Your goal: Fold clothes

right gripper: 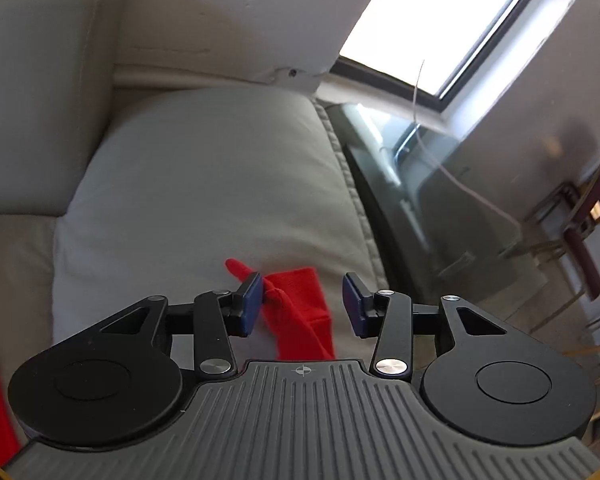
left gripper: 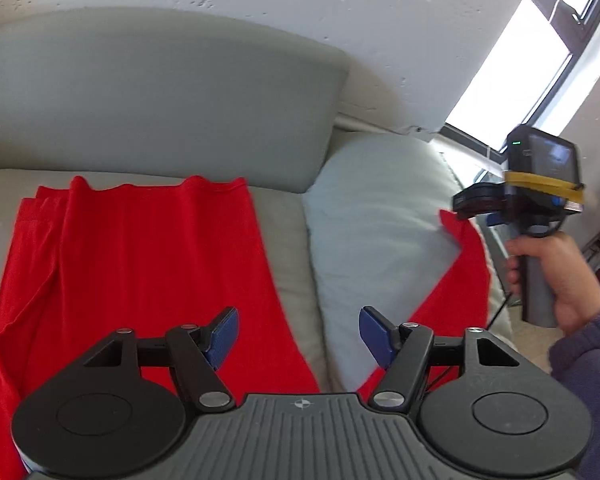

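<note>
— Where are the hands right now?

— The left gripper (left gripper: 299, 334) hovers low over the sofa at the bottom centre of its own view, black linkage arms reaching forward, blue-padded fingers (left gripper: 224, 330) spread wide with nothing between them. At the right edge of that frame the person's right hand (left gripper: 556, 276), in a dark knit sleeve (left gripper: 588, 368), wraps a grey handle and holds the right gripper (right gripper: 302, 304) up over the cushion, tilted toward the left.

— And the right one's fingers?

— Parted too, in its own view. The left blue pad (right gripper: 252, 302) touches a bunched corner of the bright red knit garment (left gripper: 132, 272); the other pad stands clear of the cloth. Nothing is pinched that I can see.

— Where does the garment lie?

— Mostly flat on the pale grey sofa seat (left gripper: 288, 248) at the centre left of the left view, soft lengthwise folds running down it, its wavy top hem near the smooth grey back cushion (left gripper: 160, 100). A second stretch of it runs up the right side, draped over the puffy light grey pillow (left gripper: 376, 232) to a point just under the right gripper.

— What is behind?

— A rough white plaster wall (left gripper: 300, 8) and, upper right, a bright window with a dark frame (left gripper: 512, 72).
</note>
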The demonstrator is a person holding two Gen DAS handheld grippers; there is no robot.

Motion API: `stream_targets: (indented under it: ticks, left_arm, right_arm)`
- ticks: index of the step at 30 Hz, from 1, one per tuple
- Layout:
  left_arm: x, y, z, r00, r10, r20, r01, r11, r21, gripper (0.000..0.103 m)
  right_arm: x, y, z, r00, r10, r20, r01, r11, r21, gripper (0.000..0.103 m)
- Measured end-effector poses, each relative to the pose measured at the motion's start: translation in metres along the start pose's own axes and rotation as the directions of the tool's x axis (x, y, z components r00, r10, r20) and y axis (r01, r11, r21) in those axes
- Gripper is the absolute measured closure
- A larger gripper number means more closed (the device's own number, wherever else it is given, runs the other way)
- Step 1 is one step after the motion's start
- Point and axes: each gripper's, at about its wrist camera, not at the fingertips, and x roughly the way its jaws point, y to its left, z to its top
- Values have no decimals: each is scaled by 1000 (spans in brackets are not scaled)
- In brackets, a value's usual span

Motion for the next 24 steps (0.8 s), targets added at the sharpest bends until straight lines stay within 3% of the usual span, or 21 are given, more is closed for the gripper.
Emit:
stream_targets:
  ticks: [4, 8, 10, 12, 14, 18, 24]
  left_arm:
    - [-7, 5, 0, 1000, -8, -4, 8, 999, -43, 38]
    - [-17, -10, 0, 999, -41, 16, 42, 999, -28, 38]
    - [-17, -20, 0, 998, -63, 14, 63, 998, -22, 37]
    - [-12, -30, -2, 997, -76, -4, 76, 997, -14, 37]
    - [-5, -38, -3, 996, -81, -27, 81, 997, -1, 37]
    - [4, -48, -1, 997, -66, -35, 66, 998, 14, 37]
    - [16, -56, 3, 999, -38, -35, 39, 999, 24, 37]
  right_arm:
    - [-34, -57, -8, 988, 139, 73, -150, 972, 181, 36]
    - [-52, -144, -17, 946, 279, 164, -323, 849, 419, 32]
    - [-53, -170, -27, 917, 347, 198, -400, 791, 464, 35]
    - [-36, -173, -30, 895, 418, 157, -444, 789, 425, 42]
    - [-9, -162, -31, 872, 480, 93, -476, 791, 385, 57]
    - [39, -140, -32, 834, 552, 19, -516, 767, 382, 58]
    - [87, -121, -28, 823, 567, -8, -529, 773, 351, 59]
